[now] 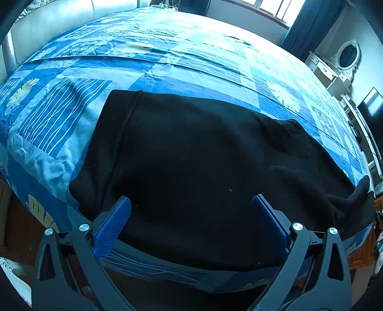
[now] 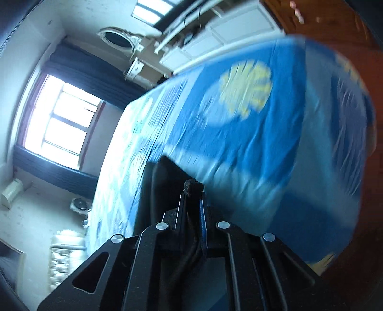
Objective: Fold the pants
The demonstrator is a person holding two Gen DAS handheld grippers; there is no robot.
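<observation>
Black pants (image 1: pixel 191 155) lie spread across the near part of a bed with a blue patterned cover (image 1: pixel 167 59). My left gripper (image 1: pixel 191 203) is open, its blue fingers (image 1: pixel 112 224) wide apart just above the pants' near edge. At the far right a bunched end of the pants is lifted off the bed. My right gripper (image 2: pixel 194 191) is shut on a pinch of the black pants fabric (image 2: pixel 192 185), rolled sideways over the bed; the rest of the pants (image 2: pixel 162 181) hangs to the left of it. That view is blurred.
A padded headboard (image 1: pixel 59 21) is at the far left. A window with dark curtains (image 1: pixel 282 9) and a white dresser with an oval mirror (image 1: pixel 344 59) stand beyond the bed. Wooden floor (image 2: pixel 335 19) shows past the bed's edge.
</observation>
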